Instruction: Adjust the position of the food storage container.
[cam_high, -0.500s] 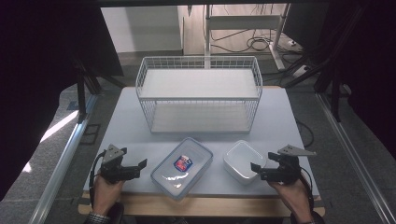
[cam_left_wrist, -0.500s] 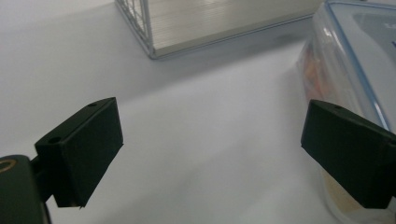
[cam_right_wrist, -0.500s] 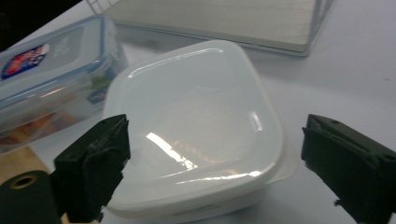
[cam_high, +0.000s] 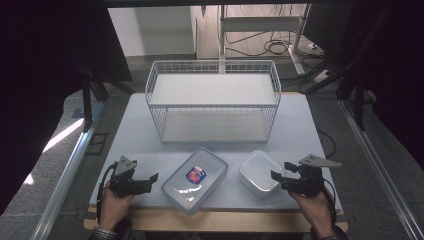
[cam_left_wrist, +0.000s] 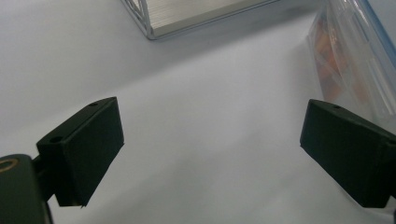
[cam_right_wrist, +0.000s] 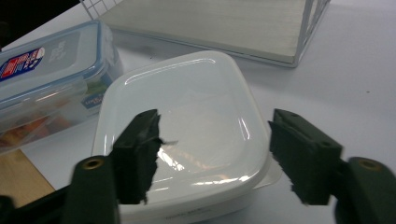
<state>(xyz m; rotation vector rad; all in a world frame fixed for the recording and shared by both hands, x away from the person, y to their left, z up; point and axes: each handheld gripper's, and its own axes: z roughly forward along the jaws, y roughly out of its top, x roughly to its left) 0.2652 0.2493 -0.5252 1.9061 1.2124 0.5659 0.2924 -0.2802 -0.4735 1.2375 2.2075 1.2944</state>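
A clear food box with a blue-rimmed lid and a red and blue label lies at the table's front middle. Just to its right is a white lidded container. My left gripper rests low on the table left of the clear box, open; in the left gripper view its jaws stand wide apart over bare table, with the clear box at the right edge. My right gripper is at the white container's right side, open. In the right gripper view it hovers over the white lid, not pressing on it.
A white wire basket rack with a shelf stands in the table's middle, behind both containers. The table's wooden front edge runs just below the hands. Bare grey tabletop lies left and right of the rack.
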